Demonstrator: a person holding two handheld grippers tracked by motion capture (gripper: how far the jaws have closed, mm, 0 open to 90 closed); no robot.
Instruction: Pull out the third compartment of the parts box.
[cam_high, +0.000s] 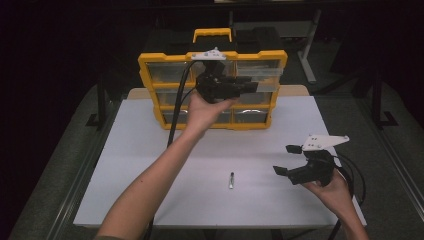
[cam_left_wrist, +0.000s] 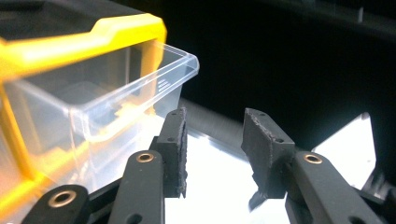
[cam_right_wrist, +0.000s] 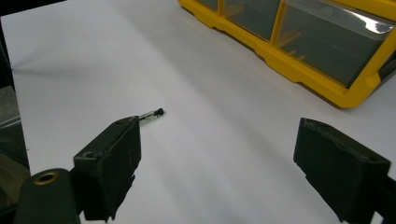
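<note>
The clear drawer (cam_left_wrist: 98, 107) fills the upper left of the left gripper view, pulled out of the yellow organizer (cam_high: 212, 89) that stands at the upper middle of the high view. The left gripper (cam_left_wrist: 212, 140) sits just beside the drawer's front lip with its fingers (cam_left_wrist: 175, 144) parted and nothing between them, so the drawer looks released and left open.

Lower in the high view, near the bottom centre of the table (cam_high: 150, 150), a small screw-like part (cam_high: 231, 180) lies alone, well apart from the organizer. The right gripper (cam_high: 287, 160), at the lower right, hangs over the table with its fingers (cam_right_wrist: 112, 158) spread wide and empty.

By my reading, opening the drawer is done; picking up the small part and dropping it into that drawer remains.
</note>
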